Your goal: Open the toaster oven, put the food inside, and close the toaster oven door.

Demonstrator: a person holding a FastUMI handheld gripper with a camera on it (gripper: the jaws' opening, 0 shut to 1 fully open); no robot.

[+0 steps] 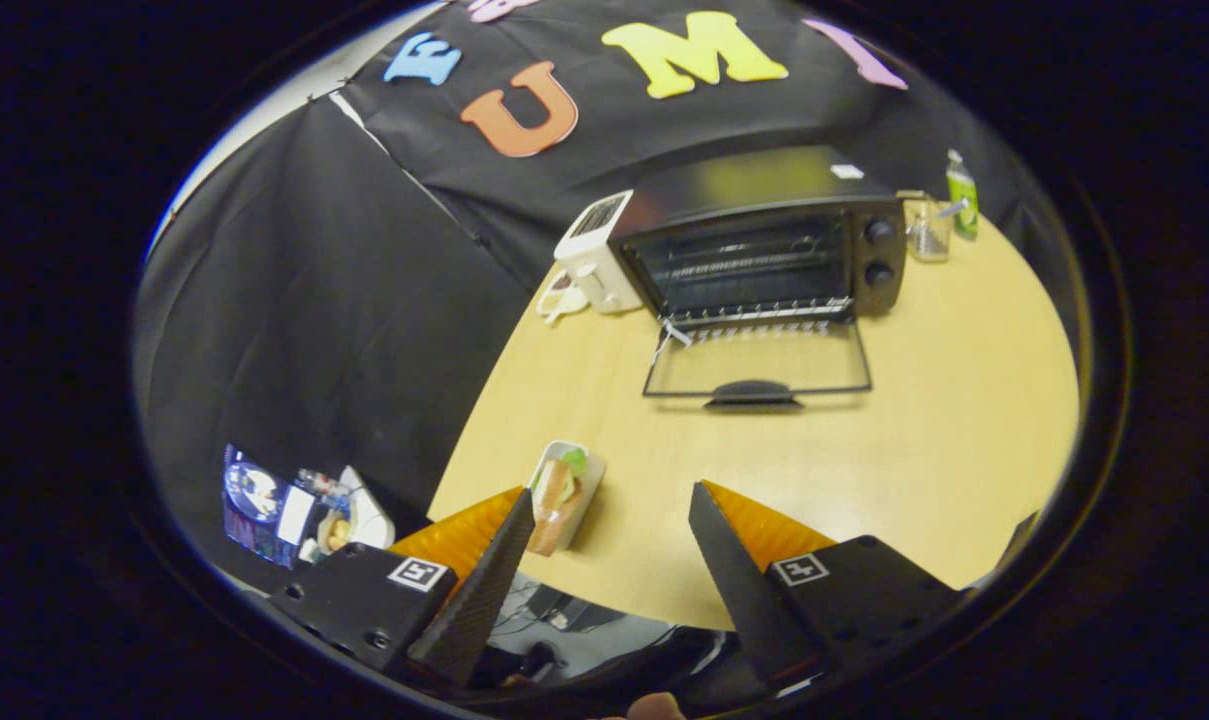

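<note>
On the table:
Table: pale round wooden top (964, 420), bearing all items.
Oven: black toaster oven (764, 235) at the far side, glass door (759, 362) already dropped flat.
Food: sandwich in a white tray (561, 492), at the near edge, touching the left finger's tip.
Gripper: black two-finger gripper (612, 510), jaws wide, empty.
Advice: shift left, straddle the tray's long sides, close gently.

Hand-held gripper (612, 502) fingers spread wide with nothing between them, bare table (924, 440) stretching ahead to the toaster oven (764, 235), its door (757, 362) folded flat onto the table before the open cavity, food tray (562, 495) beside the left finger.
</note>
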